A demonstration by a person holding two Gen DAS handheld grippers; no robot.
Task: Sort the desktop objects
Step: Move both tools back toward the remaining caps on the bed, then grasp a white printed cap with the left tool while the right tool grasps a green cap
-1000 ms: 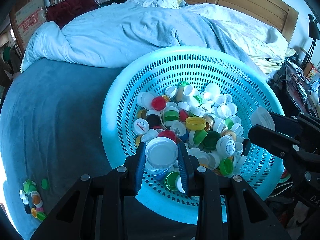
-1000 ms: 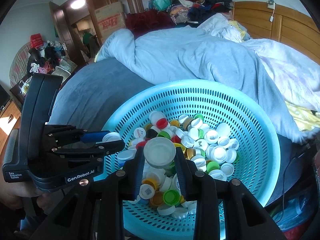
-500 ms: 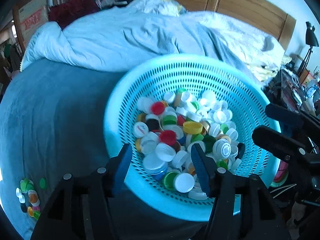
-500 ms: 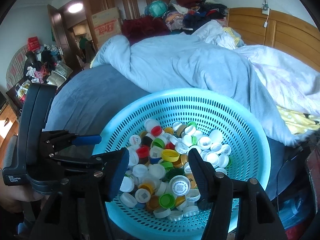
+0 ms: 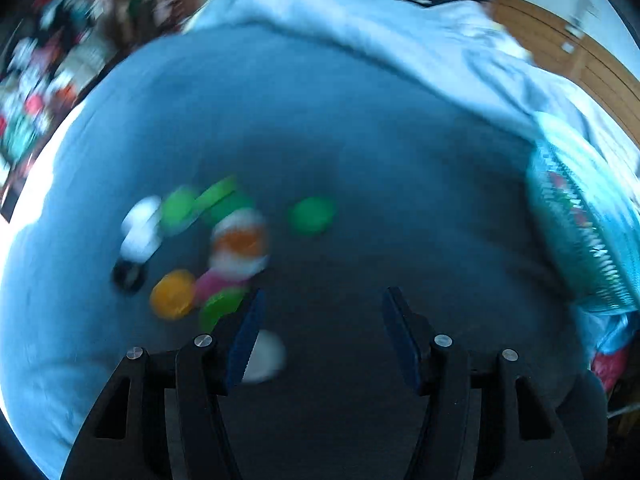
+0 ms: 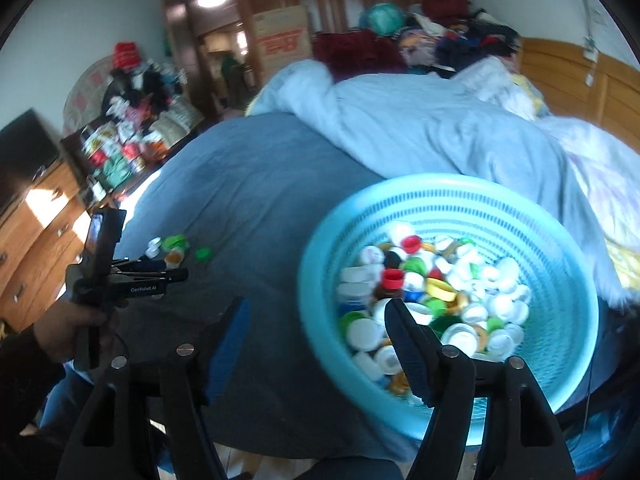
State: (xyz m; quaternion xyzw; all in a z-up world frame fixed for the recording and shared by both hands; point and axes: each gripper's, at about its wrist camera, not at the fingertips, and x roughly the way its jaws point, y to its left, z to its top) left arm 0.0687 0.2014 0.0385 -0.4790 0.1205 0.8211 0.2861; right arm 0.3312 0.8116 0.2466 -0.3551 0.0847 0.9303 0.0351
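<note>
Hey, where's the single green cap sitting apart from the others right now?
In the left wrist view, the green cap lies on the blue blanket, right of the cap cluster.

A rumpled pale duvet (image 6: 420,128) lies on the bed, wooden dresser (image 6: 36,240) alongside.

1. The left gripper (image 5: 322,330) and the right gripper (image 6: 316,340) are black plastic frames, each with silver round screws at six o'clock.
2. Ribbed dark-blue pads (image 5: 246,336) line the fingers.
3. A dark sleeve (image 6: 18,364) shows at nine o'clock.
</note>
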